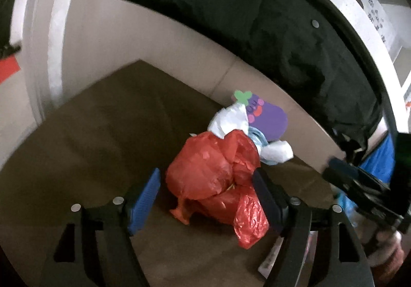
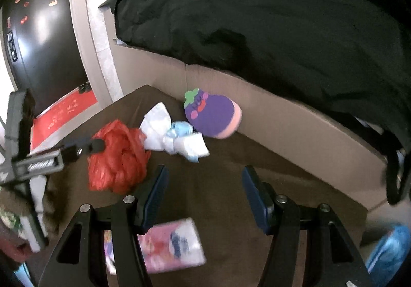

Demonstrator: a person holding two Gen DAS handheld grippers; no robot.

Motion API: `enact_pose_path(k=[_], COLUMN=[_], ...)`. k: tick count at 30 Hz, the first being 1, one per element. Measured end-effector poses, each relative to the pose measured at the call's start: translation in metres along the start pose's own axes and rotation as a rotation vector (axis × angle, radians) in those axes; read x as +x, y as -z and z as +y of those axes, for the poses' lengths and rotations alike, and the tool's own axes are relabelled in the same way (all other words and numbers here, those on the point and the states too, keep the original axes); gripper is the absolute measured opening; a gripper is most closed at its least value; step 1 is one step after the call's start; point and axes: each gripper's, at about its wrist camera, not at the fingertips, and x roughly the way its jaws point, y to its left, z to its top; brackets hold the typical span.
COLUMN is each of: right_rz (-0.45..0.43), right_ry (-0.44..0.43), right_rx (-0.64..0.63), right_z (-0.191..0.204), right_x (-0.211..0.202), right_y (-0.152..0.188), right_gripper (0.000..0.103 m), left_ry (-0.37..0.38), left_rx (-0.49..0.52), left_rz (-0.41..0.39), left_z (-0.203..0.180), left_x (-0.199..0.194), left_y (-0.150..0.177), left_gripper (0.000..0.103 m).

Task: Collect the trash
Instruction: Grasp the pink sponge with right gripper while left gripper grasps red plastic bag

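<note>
A crumpled red plastic bag [image 1: 213,179] lies on the brown surface [image 1: 102,145]. My left gripper [image 1: 205,173] is open around it: the bag sits between the fingers, brushing the right pad, with a gap to the blue left pad [image 1: 143,202]. Behind the bag are crumpled white and pale blue wrappers [image 1: 231,119] and a purple eggplant-shaped toy [image 1: 267,119]. In the right wrist view my right gripper [image 2: 205,179] is open over bare surface with nothing between its fingers. The red bag [image 2: 118,158], wrappers [image 2: 159,127] and toy [image 2: 213,117] lie ahead and to its left. A pink packet [image 2: 174,243] lies under its left finger.
A beige cardboard wall [image 2: 282,117] borders the surface behind the toy, with black cloth [image 2: 257,29] draped over it. A blue plastic bag [image 2: 390,253] sits at the lower right. A white door frame [image 1: 51,55] stands to the left.
</note>
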Motion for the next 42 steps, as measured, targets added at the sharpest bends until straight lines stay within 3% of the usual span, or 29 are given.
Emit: enact_pose_path(k=[6, 11, 12, 13, 18, 23, 27, 31, 36, 42], right_rz=[-0.008, -0.025, -0.025, -0.025, -0.008, 0.020, 0.028, 0.061, -0.003, 0.014], right_ry=[0.005, 0.059, 0.073, 0.079, 0.080, 0.061, -0.044, -0.180, -0.061, -0.024], right_rx=[-0.022, -0.023, -0.016, -0.005, 0.047, 0.048, -0.027, -0.085, -0.117, -0.022], right_z=[0.007, 0.009, 0.007, 0.005, -0.006, -0.006, 0.010, 0.024, 0.029, 0.007], right_x=[0.033, 0.057, 0.062, 0.067, 0.090, 0.105, 0.088, 0.069, 0.057, 0.096], right_y=[-0.021, -0.038, -0.040, -0.043, -0.053, -0.058, -0.050, -0.043, -0.051, -0.070], right_gripper=[0.057, 0.057, 0.057, 0.057, 0.057, 0.059, 0.064, 0.062, 0.062, 0.063], left_ry=[0.063, 0.085, 0.074, 0.063, -0.038, -0.076, -0.097, -0.106, -0.144, -0.149], left_rx=[-0.052, -0.016, 0.001, 0.014, 0.038, 0.017, 0.010, 0.008, 0.009, -0.018], left_rz=[0.050, 0.011, -0.012, -0.035, -0.174, -0.170, -0.165, -0.177, -0.256, -0.243], left_z=[0.001, -0.005, -0.005, -0.006, 0.001, 0.011, 0.016, 0.015, 0.018, 0.027], left_x=[0.005, -0.007, -0.012, -0.018, -0.046, -0.044, -0.040, -0.041, -0.053, -0.052], left_y=[0.001, 0.000, -0.001, -0.002, -0.010, -0.013, -0.014, -0.013, -0.013, -0.016], left_gripper=[0.073, 0.048, 0.030, 0.029, 0.028, 0.028, 0.029, 0.043, 0.059, 0.060])
